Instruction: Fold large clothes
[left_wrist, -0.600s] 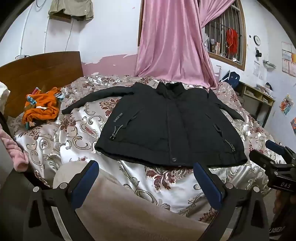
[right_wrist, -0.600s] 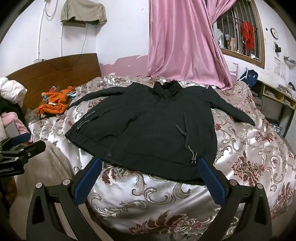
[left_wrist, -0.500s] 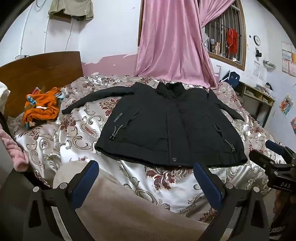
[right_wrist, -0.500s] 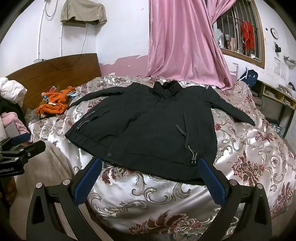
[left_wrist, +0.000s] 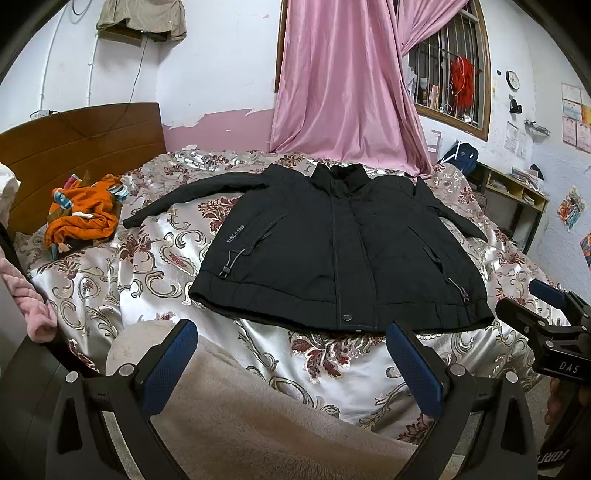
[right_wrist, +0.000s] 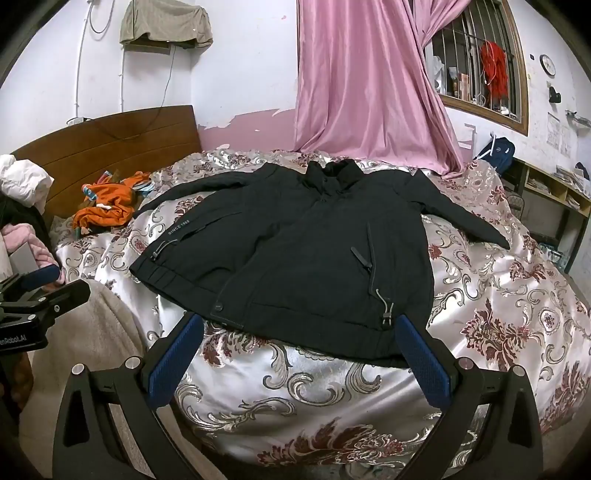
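Note:
A black jacket (left_wrist: 343, 243) (right_wrist: 306, 258) lies flat and front up on the bed, zipped, collar toward the pink curtain, both sleeves spread outward. My left gripper (left_wrist: 291, 358) is open with nothing between its blue pads, held just short of the jacket's hem over the bed's near edge. My right gripper (right_wrist: 301, 350) is open too and empty, its right pad close to the hem's right corner. Each gripper shows at the edge of the other's view: the right gripper (left_wrist: 550, 325) and the left gripper (right_wrist: 37, 291).
A floral satin bedspread (left_wrist: 147, 266) covers the bed. A beige fleece blanket (left_wrist: 258, 417) lies at the near edge. An orange garment heap (left_wrist: 83, 218) sits by the wooden headboard (left_wrist: 74, 147). A shelf unit (left_wrist: 517, 195) stands at the right wall.

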